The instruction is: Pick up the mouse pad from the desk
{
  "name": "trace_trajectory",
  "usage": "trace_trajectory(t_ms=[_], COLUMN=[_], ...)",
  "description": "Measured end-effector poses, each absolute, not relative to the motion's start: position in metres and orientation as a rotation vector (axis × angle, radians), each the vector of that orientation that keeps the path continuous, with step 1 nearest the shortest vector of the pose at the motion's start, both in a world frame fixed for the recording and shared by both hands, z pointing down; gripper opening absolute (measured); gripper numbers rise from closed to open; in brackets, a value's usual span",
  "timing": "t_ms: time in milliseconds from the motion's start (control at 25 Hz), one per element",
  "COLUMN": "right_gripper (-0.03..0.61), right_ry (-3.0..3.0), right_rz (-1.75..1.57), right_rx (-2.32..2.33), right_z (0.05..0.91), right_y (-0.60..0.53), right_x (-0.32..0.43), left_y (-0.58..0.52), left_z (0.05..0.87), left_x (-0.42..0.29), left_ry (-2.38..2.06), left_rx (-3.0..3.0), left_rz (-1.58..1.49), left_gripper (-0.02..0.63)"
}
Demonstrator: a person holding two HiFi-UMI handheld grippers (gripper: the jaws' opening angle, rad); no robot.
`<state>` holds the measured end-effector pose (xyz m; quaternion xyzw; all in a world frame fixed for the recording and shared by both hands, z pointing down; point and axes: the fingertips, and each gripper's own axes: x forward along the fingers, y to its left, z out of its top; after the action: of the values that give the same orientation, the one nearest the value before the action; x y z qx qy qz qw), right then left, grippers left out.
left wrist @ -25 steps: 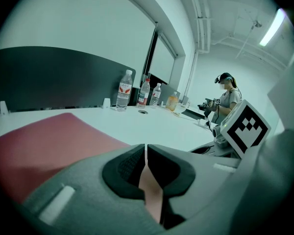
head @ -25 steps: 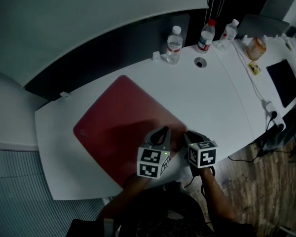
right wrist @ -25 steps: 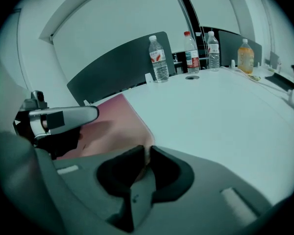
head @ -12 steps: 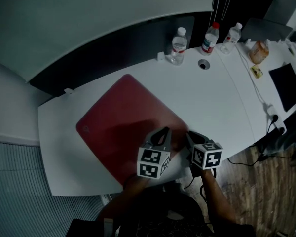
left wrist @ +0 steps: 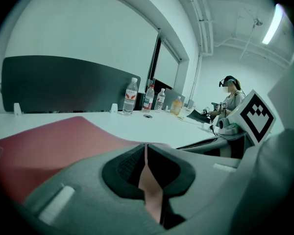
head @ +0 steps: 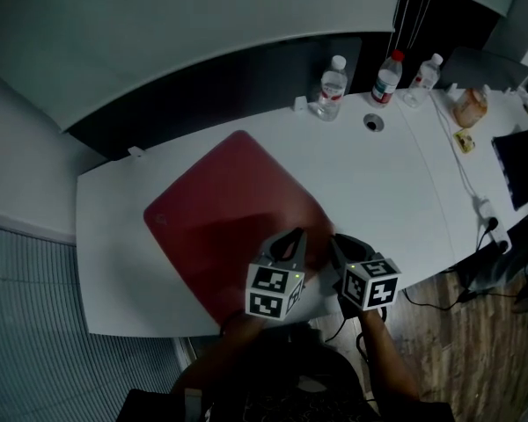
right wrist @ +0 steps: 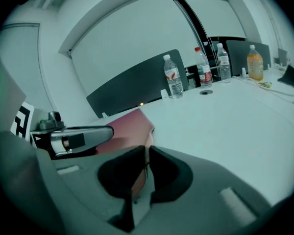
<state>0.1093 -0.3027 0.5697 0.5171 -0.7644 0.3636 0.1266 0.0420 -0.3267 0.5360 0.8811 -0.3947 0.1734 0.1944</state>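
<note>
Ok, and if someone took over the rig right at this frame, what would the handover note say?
Left tongs: shut on the near edge of the mouse pad.
Right tongs: jaws have just been closing and now pinch the same edge, beside the left tongs.
Mouse pad: red, on the white desk. Its near edge is raised in the jaws; the rest looks flat on the desk.
Done: both grips taken.
Left: lift the mouse pad clear of the desk.
</note>
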Motion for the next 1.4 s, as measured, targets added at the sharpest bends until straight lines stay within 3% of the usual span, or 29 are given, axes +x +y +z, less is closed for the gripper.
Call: trace_trajectory(t_ms=[920, 1120, 1400], right_gripper=[0.034, 0.034, 0.034], right_ry=[-2.555, -2.595, -2.648], right_rz=[0.555, 0.437, 0.326], right_rx=[1.092, 1.002, 0.883], right_z=[0.51, 0.505, 0.5], right_y=[-0.286, -0.277, -0.268], right_x=[0.032, 0.023, 0.016], left_y=[-0.321, -0.328, -0.361], left_z=[0.498, 0.502, 0.505], left_x=[-0.017, -0.012, -0.022], left_ry=[-1.276, -1.179, -1.102], left_rx=[2.251, 2.201, 2.116], left_rz=[0.225, 0.193, 0.153], left_gripper=[0.011, 0.109, 0.164])
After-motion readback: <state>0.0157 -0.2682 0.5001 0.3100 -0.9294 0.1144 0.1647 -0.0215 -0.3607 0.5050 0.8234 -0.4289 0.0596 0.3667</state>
